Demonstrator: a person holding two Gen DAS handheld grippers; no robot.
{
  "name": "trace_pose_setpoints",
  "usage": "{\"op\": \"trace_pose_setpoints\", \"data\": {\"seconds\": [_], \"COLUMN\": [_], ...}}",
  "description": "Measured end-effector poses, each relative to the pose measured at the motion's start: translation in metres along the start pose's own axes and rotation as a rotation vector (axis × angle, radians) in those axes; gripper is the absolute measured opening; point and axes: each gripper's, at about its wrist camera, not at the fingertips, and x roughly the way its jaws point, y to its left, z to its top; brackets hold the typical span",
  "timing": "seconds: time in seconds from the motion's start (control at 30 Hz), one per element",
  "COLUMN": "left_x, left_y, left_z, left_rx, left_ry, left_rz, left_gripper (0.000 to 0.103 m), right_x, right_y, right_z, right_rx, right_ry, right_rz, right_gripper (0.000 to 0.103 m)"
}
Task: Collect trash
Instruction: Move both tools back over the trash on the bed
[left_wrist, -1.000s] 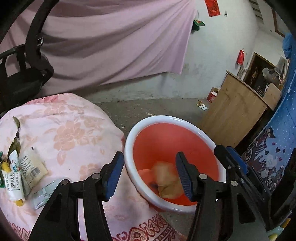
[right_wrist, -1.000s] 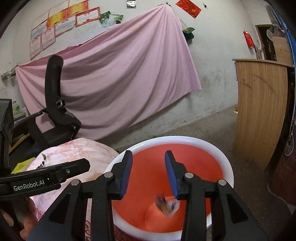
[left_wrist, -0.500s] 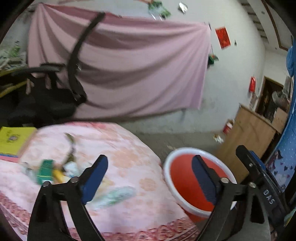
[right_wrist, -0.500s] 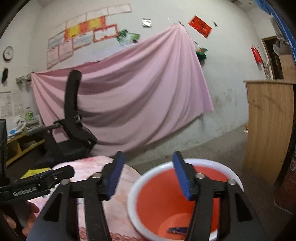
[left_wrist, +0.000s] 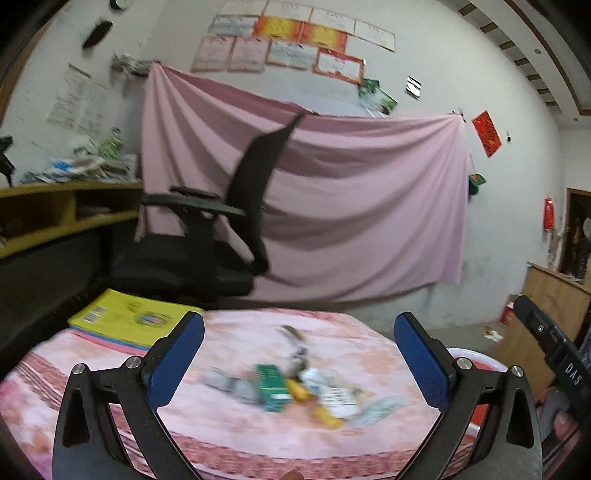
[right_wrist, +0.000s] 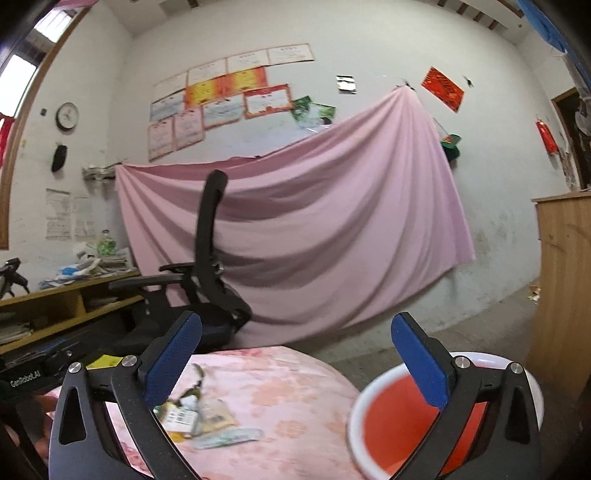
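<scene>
Left wrist view: round table (left_wrist: 236, 435) under a soft pink floral cloth with a red patterned band along its near edge. A loose heap of trash (left_wrist: 306, 387) lies right of the table's middle, blurred: a small green box (left_wrist: 272, 382), a yellow tube, flat white packets with printed labels, a pale crinkled wrapper toward the right edge. A yellow book (left_wrist: 127, 319), flat and glossy, sits at the far left edge. Beyond the table's right edge only the white rim of the red plastic bin (left_wrist: 476, 356) shows. Behind stand a black office chair (left_wrist: 207, 240) and a pink sheet (left_wrist: 332, 199) draped in folds on the wall. The left gripper (left_wrist: 299, 365) has black arms with blue dimpled pads; its jaws have just been opening and stand wide apart, with nothing between them and touching nothing.

Right wrist view: the same trash heap (right_wrist: 199, 417) lies near the table's left edge, partly behind the left finger. The bin (right_wrist: 402, 417), smooth and round, red inside with a white rim, stands just beside the table's right edge. The right gripper (right_wrist: 295, 363) has also just been opening; its jaws are spread wide, empty, clear of everything.
</scene>
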Motion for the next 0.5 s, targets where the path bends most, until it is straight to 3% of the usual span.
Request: {"op": "trace_pose_setpoints", "data": {"seconds": [0.27, 0.37, 0.5], "left_x": [-0.007, -0.003, 0.012], "left_y": [0.054, 0.068, 0.081], "left_z": [-0.012, -0.015, -0.021], "left_rx": [-0.005, -0.003, 0.020], "left_ry": [-0.036, -0.014, 0.070], "left_rz": [0.101, 0.108, 0.115], "left_gripper": [0.101, 0.101, 0.101], "right_x": [0.020, 0.028, 0.042], "right_y": [0.043, 0.056, 0.071], "right_z": [-0.011, -0.018, -0.025], "right_rx": [-0.046, -0.073, -0.096], "right_ry": [0.031, 0.066, 0.145], "right_rz": [0.048, 0.057, 0.078], "right_gripper": [0.103, 0.103, 0.103]}}
